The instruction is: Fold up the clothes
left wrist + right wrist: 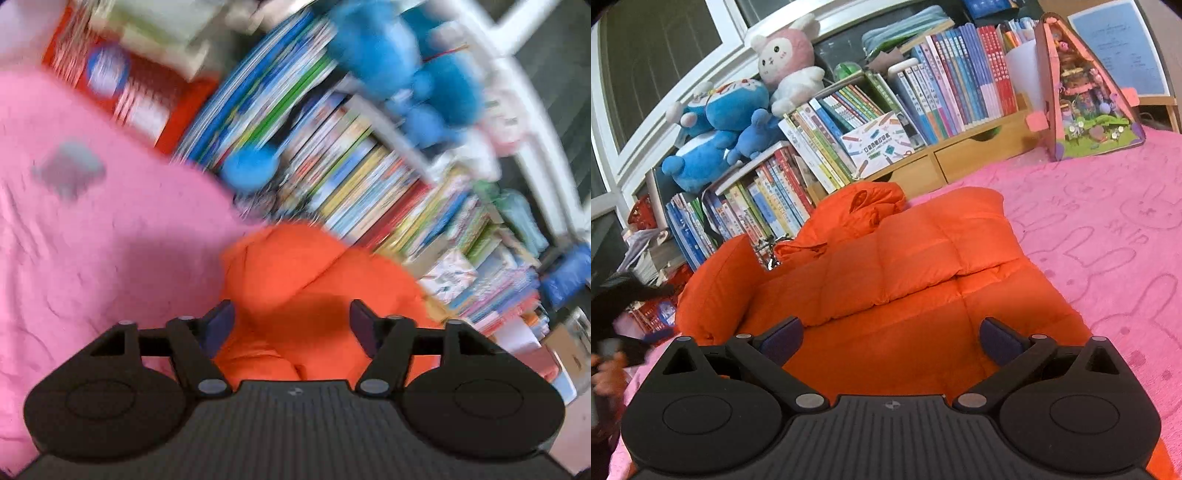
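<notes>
An orange quilted down jacket lies on the pink bedspread, partly folded, with one panel laid over its middle and a sleeve bulging up at the left. My right gripper hovers open just above its near edge. The left wrist view is motion-blurred and tilted; there the same orange jacket fills the space ahead of my left gripper, which is open with fabric showing between its fingers but not clamped.
Shelves packed with books run along the far side of the bed. Blue and pink plush toys sit on top. A pink triangular dollhouse stands at the back right. A hand shows at the left edge.
</notes>
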{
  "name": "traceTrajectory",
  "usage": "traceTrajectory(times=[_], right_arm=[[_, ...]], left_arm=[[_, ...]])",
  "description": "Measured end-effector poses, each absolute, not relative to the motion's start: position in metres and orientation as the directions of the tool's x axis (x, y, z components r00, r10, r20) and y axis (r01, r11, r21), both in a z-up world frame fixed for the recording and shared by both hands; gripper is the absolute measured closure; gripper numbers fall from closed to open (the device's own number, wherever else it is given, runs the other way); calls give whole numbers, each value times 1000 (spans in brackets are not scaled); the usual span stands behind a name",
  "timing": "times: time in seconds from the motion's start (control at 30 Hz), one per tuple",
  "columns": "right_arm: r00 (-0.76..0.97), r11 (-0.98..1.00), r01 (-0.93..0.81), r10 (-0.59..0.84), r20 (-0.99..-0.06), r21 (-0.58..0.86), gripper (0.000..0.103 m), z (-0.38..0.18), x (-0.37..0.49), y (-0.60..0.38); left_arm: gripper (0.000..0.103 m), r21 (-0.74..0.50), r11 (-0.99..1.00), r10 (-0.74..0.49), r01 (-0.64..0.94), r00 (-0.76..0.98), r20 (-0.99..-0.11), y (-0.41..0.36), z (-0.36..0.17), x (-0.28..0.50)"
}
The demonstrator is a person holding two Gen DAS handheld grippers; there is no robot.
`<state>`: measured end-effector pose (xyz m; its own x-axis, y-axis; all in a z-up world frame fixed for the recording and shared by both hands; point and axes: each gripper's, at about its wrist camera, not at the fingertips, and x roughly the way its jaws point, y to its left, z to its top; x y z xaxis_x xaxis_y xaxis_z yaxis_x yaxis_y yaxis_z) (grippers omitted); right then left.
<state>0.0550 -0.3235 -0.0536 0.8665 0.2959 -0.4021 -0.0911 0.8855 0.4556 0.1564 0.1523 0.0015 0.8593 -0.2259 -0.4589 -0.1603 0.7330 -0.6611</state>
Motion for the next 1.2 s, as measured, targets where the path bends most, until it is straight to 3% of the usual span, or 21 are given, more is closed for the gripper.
traceTrajectory(times=[0.07,0.2,0.27,0.37,0.5,0.7,0.9,0.93,0.97,1.0,1.07,1.2], right_arm=[[867,879,-91,301,-397,468,0,-54,55,-325],[869,861,-95,317,-380,500,0,-57,54,-331],[870,856,-96,320,-375,509,0,-57,54,-332],[871,850,-97,324,-370,518,0,-58,54,-333],[872,841,-98,331,-362,532,0,-59,54,-335],[874,854,-88,313,-371,513,0,-56,56,-334],[872,941,-94,236,-429,325,2,-39,76,-308],[869,953,-104,227,-439,286,19,-36,82,-302],[867,963,-114,217,-448,246,50,-33,88,-296],[865,971,-124,207,-457,206,60,-30,94,-290],[860,982,-144,186,-474,125,70,-24,105,-279],[865,984,-172,133,-484,-36,71,-12,131,-257]], left_arm=[[53,-658,750,-299,-68,852,-429,130,10,169],[48,-568,751,-558,337,784,-272,66,52,154],[43,-500,722,-651,478,713,-259,41,63,140],[43,-418,710,-694,567,663,-281,21,68,122],[42,-328,752,-657,572,694,-295,30,65,101],[40,-54,945,-317,322,866,-386,50,44,90],[40,-6,982,-175,191,883,-436,80,23,91],[40,4,984,-157,176,886,-436,84,22,89],[40,17,985,-147,171,891,-429,85,22,89],[39,30,985,-140,168,896,-421,86,23,89],[34,61,984,-129,167,906,-403,86,25,91],[34,89,983,-117,163,917,-382,81,28,105]])
